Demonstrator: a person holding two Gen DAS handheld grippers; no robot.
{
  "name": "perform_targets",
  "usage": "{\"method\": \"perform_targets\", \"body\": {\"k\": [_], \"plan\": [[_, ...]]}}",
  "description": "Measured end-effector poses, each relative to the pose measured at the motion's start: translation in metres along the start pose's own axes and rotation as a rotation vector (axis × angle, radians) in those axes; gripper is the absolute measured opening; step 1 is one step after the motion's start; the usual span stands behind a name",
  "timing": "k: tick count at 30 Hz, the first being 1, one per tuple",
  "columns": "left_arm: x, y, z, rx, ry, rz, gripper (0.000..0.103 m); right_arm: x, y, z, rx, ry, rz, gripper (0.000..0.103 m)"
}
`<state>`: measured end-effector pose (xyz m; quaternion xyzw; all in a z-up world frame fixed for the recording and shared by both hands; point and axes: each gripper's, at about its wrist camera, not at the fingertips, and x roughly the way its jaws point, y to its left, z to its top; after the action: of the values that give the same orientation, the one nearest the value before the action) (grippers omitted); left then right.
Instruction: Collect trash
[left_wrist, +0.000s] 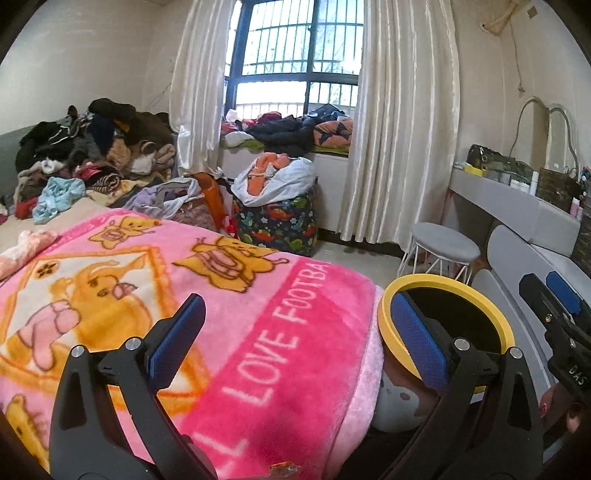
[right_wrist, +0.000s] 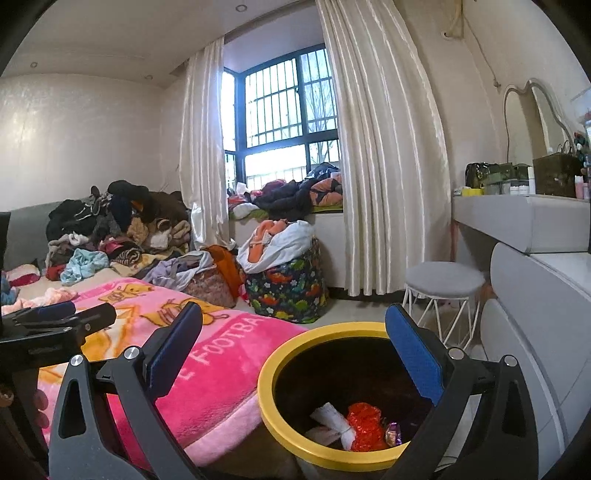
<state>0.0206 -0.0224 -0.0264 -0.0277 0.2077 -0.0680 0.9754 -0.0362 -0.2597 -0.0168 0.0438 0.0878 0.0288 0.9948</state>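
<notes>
A pink blanket (left_wrist: 184, 295) is covering the bed across the lower left of both views, with clothes (left_wrist: 92, 147) piling up behind it at mid left and curtains (right_wrist: 388, 166) framing the window at top centre. The bin (right_wrist: 280, 354) is standing at lower centre of the right view, holding trash (right_wrist: 364, 424). The left gripper (left_wrist: 295, 339) and right gripper (right_wrist: 295, 354) are both gaping wide, holding nothing.
</notes>
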Motion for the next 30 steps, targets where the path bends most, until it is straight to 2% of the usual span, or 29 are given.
{"method": "perform_targets", "body": {"k": [8, 30], "plan": [[-0.001, -0.002, -0.014, 0.008, -0.004, -0.007, 0.092, 0.012, -0.003, -0.014, 0.033, 0.049, 0.010, 0.097], [-0.002, -0.007, -0.014, 0.012, -0.007, -0.017, 0.092, 0.013, -0.002, -0.015, 0.035, 0.047, 0.014, 0.097]]}}
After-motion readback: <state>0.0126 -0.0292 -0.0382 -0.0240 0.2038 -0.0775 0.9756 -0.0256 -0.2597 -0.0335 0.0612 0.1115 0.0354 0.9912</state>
